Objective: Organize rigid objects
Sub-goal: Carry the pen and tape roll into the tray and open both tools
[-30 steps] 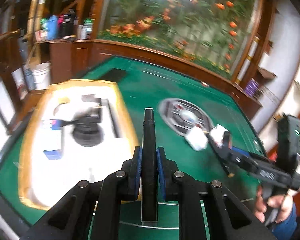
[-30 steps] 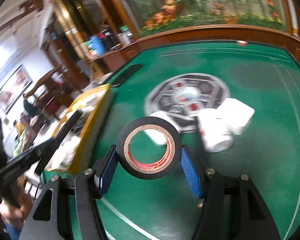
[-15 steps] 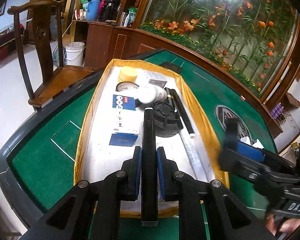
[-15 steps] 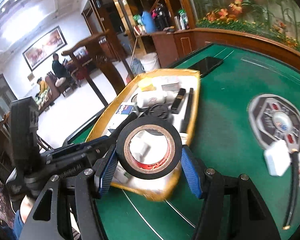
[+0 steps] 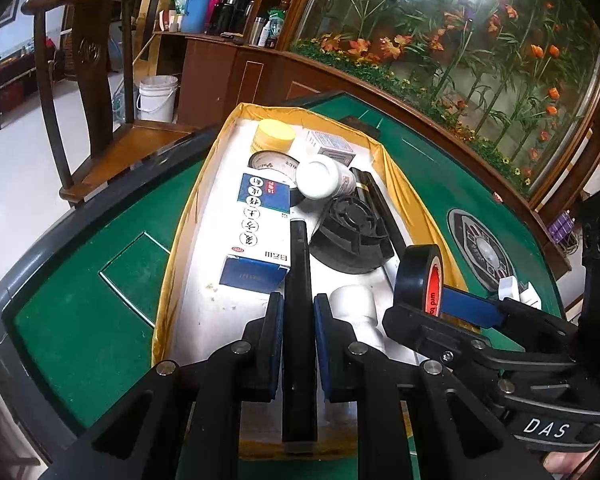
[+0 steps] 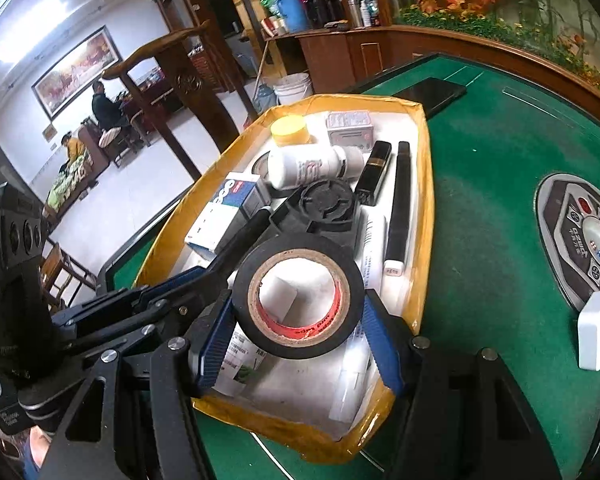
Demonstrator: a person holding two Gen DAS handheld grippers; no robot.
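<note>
My left gripper [image 5: 296, 312] is shut on a slim black bar [image 5: 299, 264] that sticks out ahead over the near end of the yellow-rimmed tray [image 5: 180, 240]. Seen from the right wrist, the bar's tip [image 6: 256, 220] reaches toward a black round part [image 6: 326, 200]. My right gripper [image 6: 298, 304] is shut on a black tape roll [image 6: 300, 246] with a red-printed core, held upright above the tray's [image 6: 426, 208] near end. That tape roll [image 5: 414, 276] hangs just right of the left gripper. A blue-white box [image 5: 260, 224], white bottle [image 5: 320, 178] and yellow-lidded jar [image 5: 274, 136] lie in the tray.
The tray sits on a green felt table [image 6: 492, 200]. A round control panel [image 6: 580, 236] and a white tile [image 6: 598, 328] lie to the right. A black phone [image 6: 436, 94] lies beyond the tray. A wooden chair [image 5: 92, 80] and a bucket [image 5: 158, 96] stand off the table's left side.
Both grippers swung left from the table's centre, near the control panel and white tiles, to over the tray. The bar and the tape roll stayed gripped.
</note>
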